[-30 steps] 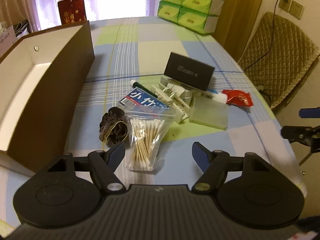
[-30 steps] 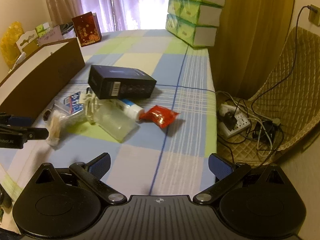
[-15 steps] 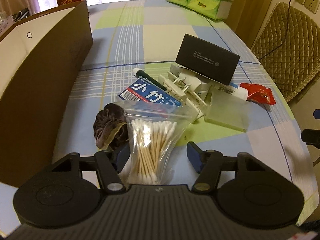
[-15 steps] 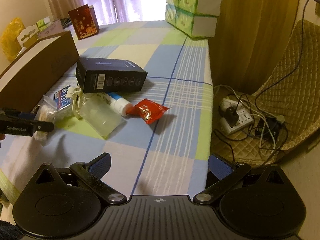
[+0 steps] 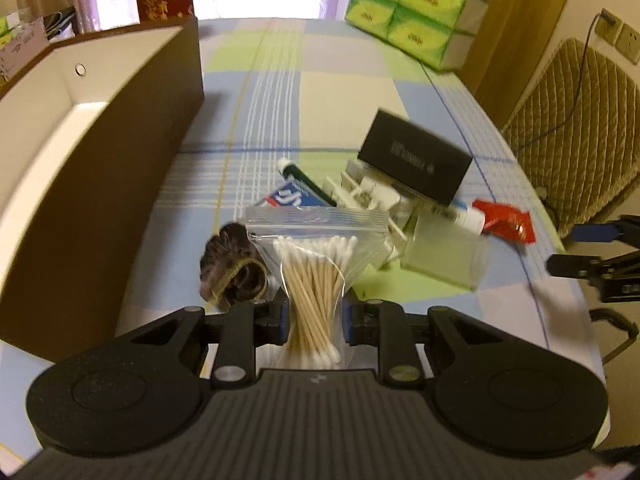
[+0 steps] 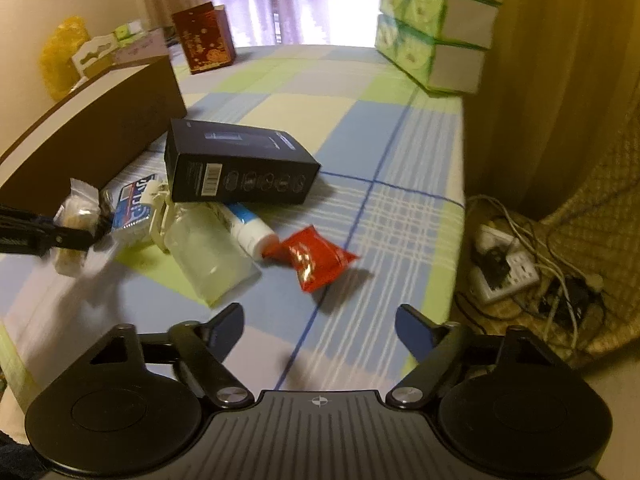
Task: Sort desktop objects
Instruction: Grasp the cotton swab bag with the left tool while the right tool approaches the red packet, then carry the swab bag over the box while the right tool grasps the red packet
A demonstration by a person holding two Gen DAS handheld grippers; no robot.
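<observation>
My left gripper is shut on a clear zip bag of cotton swabs, pinching the stick bundle near its lower end. A dark hair scrunchie lies just left of the bag. Behind it sit a blue card pack, a white plastic rack, a black box, a frosted plastic case, a white tube and a red packet. My right gripper hangs open over the tablecloth, short of the red packet and the frosted case.
A large brown open box with a white inside stands on the left. Green tissue packs are stacked at the far right corner. The table's right edge drops to a power strip with cables and a quilted chair.
My left gripper moved in over the swab bag and closed on it. My right gripper came forward and nearer to the red packet, still open.
</observation>
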